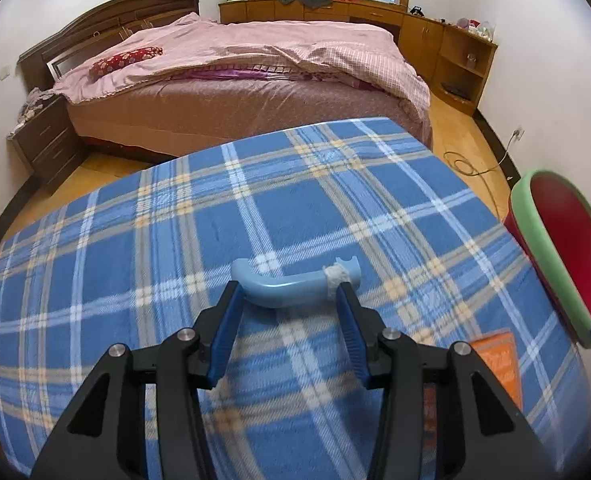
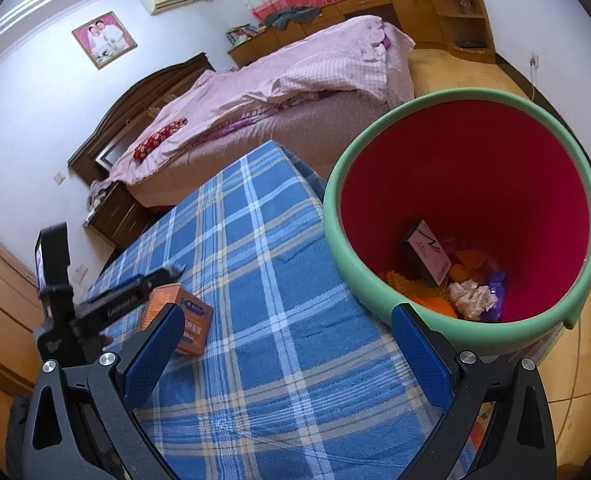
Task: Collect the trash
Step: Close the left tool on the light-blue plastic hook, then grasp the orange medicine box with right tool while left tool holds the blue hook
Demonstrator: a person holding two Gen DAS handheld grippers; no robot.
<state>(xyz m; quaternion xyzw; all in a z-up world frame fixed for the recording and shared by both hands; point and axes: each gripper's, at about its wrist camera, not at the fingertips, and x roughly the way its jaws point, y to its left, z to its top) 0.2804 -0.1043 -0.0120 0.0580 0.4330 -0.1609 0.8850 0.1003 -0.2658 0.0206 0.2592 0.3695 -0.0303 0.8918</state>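
Observation:
A light-blue curved plastic handle (image 1: 283, 288), with white tape around its right end, lies on the blue plaid tablecloth (image 1: 175, 240). My left gripper (image 1: 288, 298) is open just in front of it, one fingertip near each end and neither pad pressing on it. An orange box (image 2: 179, 320) (image 1: 495, 360) sits on the cloth near the right edge. My right gripper (image 2: 287, 340) is wide open over the cloth, nothing between its fingers. The bin (image 2: 331, 204) (image 1: 521, 208), green-rimmed and red inside, stands beside the table and holds a small dark box (image 2: 423, 252), crumpled tissue (image 2: 471, 298) and orange scraps.
A bed with pink bedding (image 1: 235, 52) stands beyond the table, a dark nightstand (image 1: 43, 140) to its left. Wooden cabinets (image 1: 435, 36) line the far wall. A cable (image 1: 475, 168) trails over the wooden floor on the right.

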